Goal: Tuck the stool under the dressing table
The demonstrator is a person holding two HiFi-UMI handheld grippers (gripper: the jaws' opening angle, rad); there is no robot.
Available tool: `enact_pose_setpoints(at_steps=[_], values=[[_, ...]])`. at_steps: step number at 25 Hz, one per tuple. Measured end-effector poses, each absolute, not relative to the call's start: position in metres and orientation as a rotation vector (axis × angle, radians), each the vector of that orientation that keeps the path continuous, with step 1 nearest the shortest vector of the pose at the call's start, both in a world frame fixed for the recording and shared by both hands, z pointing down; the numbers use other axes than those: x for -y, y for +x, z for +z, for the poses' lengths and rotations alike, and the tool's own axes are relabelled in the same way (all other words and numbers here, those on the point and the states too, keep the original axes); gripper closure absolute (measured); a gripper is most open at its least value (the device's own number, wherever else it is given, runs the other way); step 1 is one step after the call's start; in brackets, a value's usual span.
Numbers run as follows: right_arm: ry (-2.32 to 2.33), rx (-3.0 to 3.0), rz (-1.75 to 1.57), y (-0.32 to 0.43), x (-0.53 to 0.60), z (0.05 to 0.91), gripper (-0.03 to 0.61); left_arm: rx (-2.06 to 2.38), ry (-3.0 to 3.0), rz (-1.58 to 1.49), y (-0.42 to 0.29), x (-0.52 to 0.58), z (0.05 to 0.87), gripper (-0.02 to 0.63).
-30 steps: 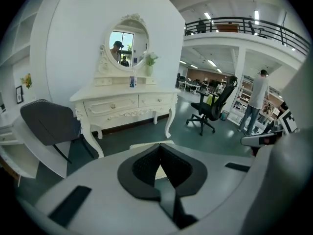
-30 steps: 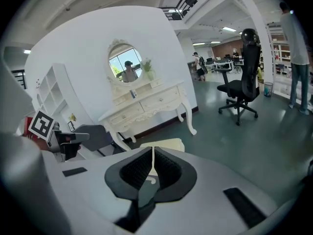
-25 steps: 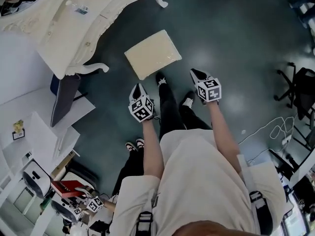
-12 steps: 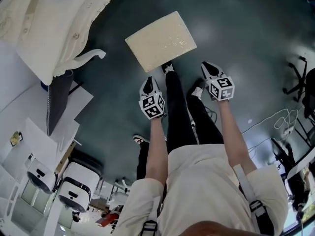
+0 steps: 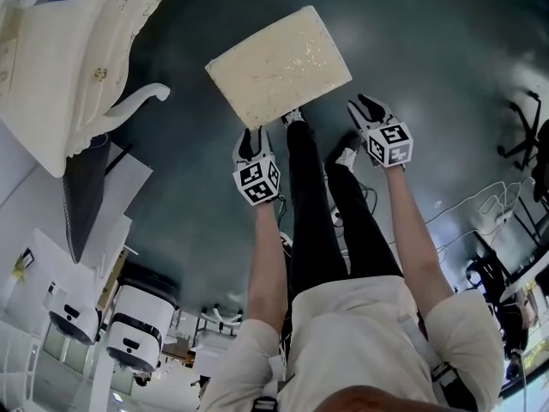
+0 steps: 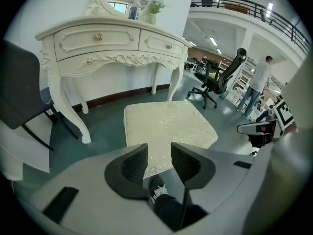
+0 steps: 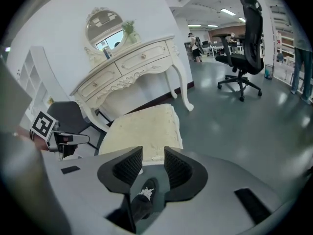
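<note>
The stool (image 5: pixel 279 65) is a low, square, cream cushioned seat on the dark floor, just ahead of the person's feet. The white carved dressing table (image 5: pixel 77 67) stands to its upper left, apart from it. My left gripper (image 5: pixel 250 142) hovers at the stool's near-left edge and my right gripper (image 5: pixel 367 106) off its near-right corner. In the left gripper view the stool (image 6: pixel 168 126) lies beyond the left gripper (image 6: pixel 159 153). In the right gripper view the stool (image 7: pixel 142 126) lies beyond the right gripper (image 7: pixel 153 158). Both pairs of jaws have just been opening, with nothing between them.
A dark chair (image 6: pixel 19 92) stands left of the dressing table (image 6: pixel 112 43). A black office chair (image 7: pixel 244 43) is off to the right, and a person (image 6: pixel 259 82) stands in the background. White machines (image 5: pixel 129 333) and loose cables (image 5: pixel 480 221) lie behind the wearer.
Both grippers have come down and forward to the stool's near edge, and their jaws have gone from shut to open. The stool sits closer in the head view.
</note>
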State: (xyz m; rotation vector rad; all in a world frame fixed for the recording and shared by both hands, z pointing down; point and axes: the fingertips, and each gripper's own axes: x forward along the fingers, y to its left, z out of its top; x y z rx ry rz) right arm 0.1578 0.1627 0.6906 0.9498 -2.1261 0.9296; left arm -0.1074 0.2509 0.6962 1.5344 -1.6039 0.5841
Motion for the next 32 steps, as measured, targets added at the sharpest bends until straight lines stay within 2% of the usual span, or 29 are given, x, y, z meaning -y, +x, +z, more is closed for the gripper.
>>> enact_pose_setpoints(at_steps=[2,5,9,12,19,32], values=[[0.908,2.121,0.925,0.154,-0.16,0.707,0.382,1.609,1.529,0.595,-0.114,-0.252,0.711,0.446],[0.877,2.114,0.899,0.155,-0.156,0.73,0.37,1.604,1.517,0.6,-0.117,-0.256,0.734,0.418],[0.857,2.079,0.886,0.155,-0.151,0.748,0.353,1.586,1.492,0.611,-0.116,-0.262,0.761,0.336],[0.826,2.065,0.853,0.15,-0.152,0.759,0.346,1.569,1.488,0.612,-0.113,-0.261,0.772,0.302],[0.814,2.021,0.702,0.144,-0.141,0.777,0.303,1.535,1.576,0.746,-0.099,-0.257,0.787,0.27],[0.801,2.004,0.689,0.136,-0.138,0.793,0.302,1.559,1.58,0.771,-0.097,-0.257,0.792,0.261]])
